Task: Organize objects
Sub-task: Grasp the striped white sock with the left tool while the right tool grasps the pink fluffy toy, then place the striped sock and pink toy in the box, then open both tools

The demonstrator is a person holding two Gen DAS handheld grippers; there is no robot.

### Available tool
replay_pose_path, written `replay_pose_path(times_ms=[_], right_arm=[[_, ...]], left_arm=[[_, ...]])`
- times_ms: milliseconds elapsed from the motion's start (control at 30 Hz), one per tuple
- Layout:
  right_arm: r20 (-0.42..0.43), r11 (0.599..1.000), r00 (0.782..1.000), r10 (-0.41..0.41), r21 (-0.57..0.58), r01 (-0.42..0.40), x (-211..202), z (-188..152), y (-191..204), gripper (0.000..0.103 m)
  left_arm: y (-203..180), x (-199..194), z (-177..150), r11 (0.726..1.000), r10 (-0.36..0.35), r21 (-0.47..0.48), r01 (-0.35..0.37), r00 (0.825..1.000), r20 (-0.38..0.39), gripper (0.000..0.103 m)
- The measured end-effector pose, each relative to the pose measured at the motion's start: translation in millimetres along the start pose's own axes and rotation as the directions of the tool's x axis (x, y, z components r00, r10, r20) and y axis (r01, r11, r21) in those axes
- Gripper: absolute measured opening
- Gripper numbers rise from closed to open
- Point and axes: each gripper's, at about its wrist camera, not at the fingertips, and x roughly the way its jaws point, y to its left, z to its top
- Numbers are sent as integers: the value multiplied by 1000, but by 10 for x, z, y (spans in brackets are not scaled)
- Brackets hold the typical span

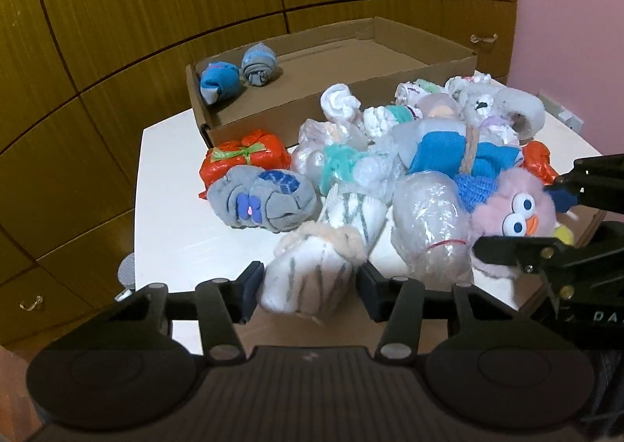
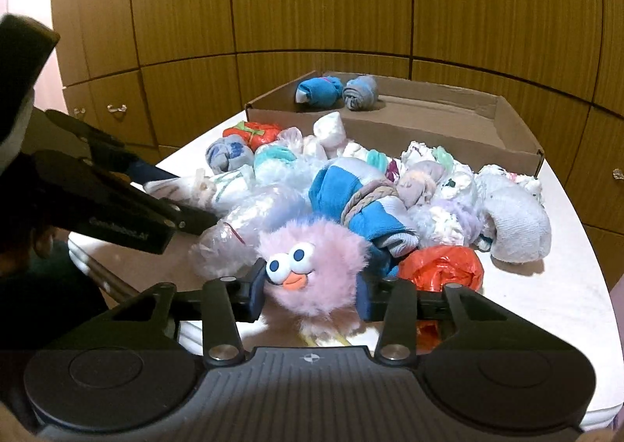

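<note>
The left tool (image 1: pixel 308 288) clamps a white striped sock roll (image 1: pixel 308 278) at the near edge of the pile on the white worktop (image 1: pixel 187 239). Right of it, the right tool (image 2: pixel 310 292) closes on a pink fuzzy toy (image 2: pixel 312 266), with the cardboard box (image 2: pixel 448 137) beyond.

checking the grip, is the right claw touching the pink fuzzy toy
Touching: in the right wrist view, both fingers of the right claw press into the pink fuzzy toy.
</note>
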Motion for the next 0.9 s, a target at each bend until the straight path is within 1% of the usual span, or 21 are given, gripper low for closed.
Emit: replay_pose_path(times_ms=[200, 367, 500, 700, 900], right_arm=[[20, 1000, 1000, 12, 3, -12, -133, 19, -28, 48], [45, 1000, 999, 17, 12, -17, -284, 75, -89, 48], [73, 1000, 997, 18, 12, -19, -430, 186, -136, 48], [124, 1000, 992, 9, 23, -12, -590, 396, -247, 48], [161, 1000, 987, -11, 12, 9, -681, 668, -445, 48]], left_arm=[[-29, -75, -8, 1000, 2, 20, -3, 1000, 11, 40], [-14, -189, 15, 1000, -13, 6, 12, 1000, 20, 39], [-22, -332, 66, 1000, -22, 4, 22, 999, 41, 39], [41, -488, 198, 999, -46, -24, 48, 997, 70, 39], [206, -574, 507, 997, -32, -66, 39, 994, 100, 39]])
